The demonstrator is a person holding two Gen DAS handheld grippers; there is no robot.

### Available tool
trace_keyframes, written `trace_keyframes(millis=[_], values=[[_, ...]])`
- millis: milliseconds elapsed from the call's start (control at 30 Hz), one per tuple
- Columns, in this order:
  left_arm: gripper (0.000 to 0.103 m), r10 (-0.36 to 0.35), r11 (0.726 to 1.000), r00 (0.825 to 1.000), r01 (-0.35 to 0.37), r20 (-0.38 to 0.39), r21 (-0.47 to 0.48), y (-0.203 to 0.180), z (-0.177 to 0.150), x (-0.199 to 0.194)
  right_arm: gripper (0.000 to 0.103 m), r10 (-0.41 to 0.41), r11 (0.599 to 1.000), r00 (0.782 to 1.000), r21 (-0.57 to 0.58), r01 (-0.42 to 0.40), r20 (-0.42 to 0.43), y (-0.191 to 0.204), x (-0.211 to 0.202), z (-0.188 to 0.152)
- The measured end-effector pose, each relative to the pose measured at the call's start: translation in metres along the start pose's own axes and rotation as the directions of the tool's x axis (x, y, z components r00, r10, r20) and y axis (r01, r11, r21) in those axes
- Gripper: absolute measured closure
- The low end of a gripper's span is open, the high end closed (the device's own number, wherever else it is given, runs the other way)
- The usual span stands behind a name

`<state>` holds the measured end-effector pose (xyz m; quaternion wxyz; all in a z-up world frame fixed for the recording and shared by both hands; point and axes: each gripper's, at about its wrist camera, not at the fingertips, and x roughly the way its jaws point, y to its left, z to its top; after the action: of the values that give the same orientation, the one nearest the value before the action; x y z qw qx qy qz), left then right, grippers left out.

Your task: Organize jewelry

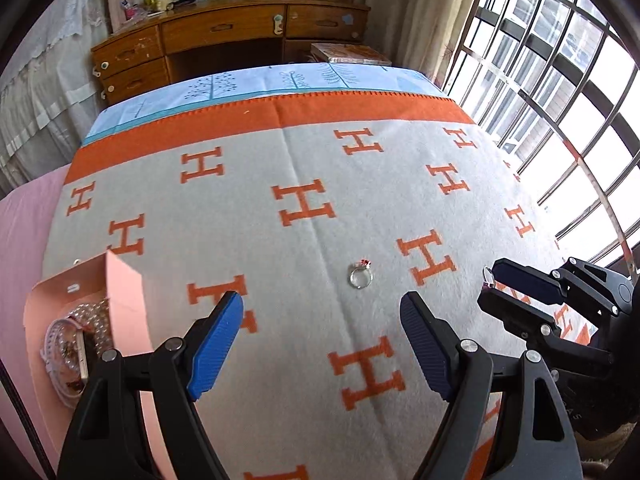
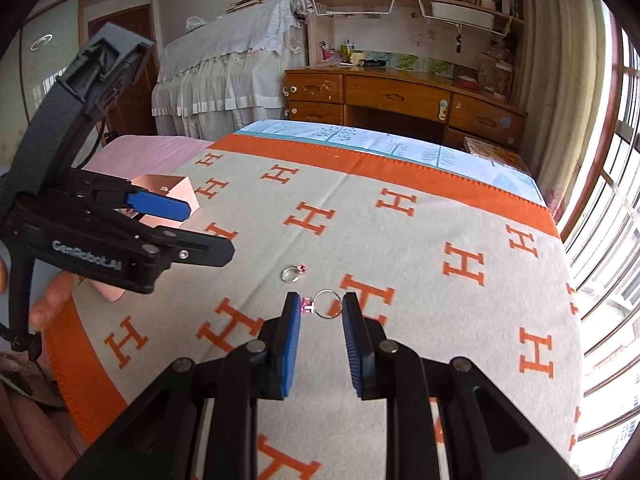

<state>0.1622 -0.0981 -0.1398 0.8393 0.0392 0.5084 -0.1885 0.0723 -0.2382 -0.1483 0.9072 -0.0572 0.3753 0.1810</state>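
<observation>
Orange-and-grey H-patterned blanket [image 1: 312,184] covers bed before wooden desk [image 1: 224,40].

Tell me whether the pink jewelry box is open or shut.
Open. The pink jewelry box has its lid flap raised, and beaded pieces show inside in the left wrist view.

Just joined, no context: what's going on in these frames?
A person with two handheld grippers is sorting jewelry on an H-patterned blanket. The right gripper is open, its fingers straddling a silver ring with a pink stone, not yet clamped. The left gripper hovers open and empty, short of a second ring lying loose on the blanket. An open pink box to the left already holds beads and chains.
</observation>
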Motion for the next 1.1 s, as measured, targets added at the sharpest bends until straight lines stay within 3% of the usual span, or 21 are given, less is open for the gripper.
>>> trace_keyframes(millis=[133,200,300,433,500,567,900,1100], values=[[0.029,-0.003,0.999,1.000,0.004,-0.013,0.038,-0.014,0.004,0.027,0.082,0.017,0.999,1.000,0.039,-0.018,0.005,-0.016,0.000,-0.007],[0.044,-0.012,0.999,0.999,0.014,-0.030,0.047,-0.018,0.004,0.041,0.082,0.036,0.998,0.999,0.050,-0.036,0.009,-0.021,0.001,-0.009],[0.056,-0.011,0.999,0.998,0.013,-0.060,0.042,-0.020,0.004,0.057,0.082,0.065,0.996,0.998,0.063,-0.066,0.019,-0.028,0.001,-0.011],[0.067,0.025,0.997,0.999,-0.022,-0.031,0.074,-0.026,0.003,0.058,0.082,0.091,0.993,0.995,0.074,-0.093,0.030,-0.033,0.001,-0.014],[0.082,0.063,0.993,0.998,-0.060,-0.023,0.098,-0.030,0.002,0.059,0.082,0.101,0.992,0.994,0.079,-0.103,0.033,-0.035,0.002,-0.016],[0.089,0.067,0.993,0.998,-0.065,-0.020,0.102,-0.031,0.005,0.058,0.082,0.107,0.990,0.994,0.085,-0.110,0.032,-0.037,0.003,-0.017],[0.090,0.056,0.996,0.998,-0.056,0.001,0.065,-0.026,0.002,0.050,0.082,0.101,0.990,0.994,0.096,-0.104,0.034,-0.041,0.004,-0.019],[0.090,0.051,0.998,0.997,-0.053,0.066,0.034,-0.017,-0.008,0.012,0.082,0.085,0.994,0.995,0.066,-0.089,0.055,-0.026,-0.005,-0.012]])
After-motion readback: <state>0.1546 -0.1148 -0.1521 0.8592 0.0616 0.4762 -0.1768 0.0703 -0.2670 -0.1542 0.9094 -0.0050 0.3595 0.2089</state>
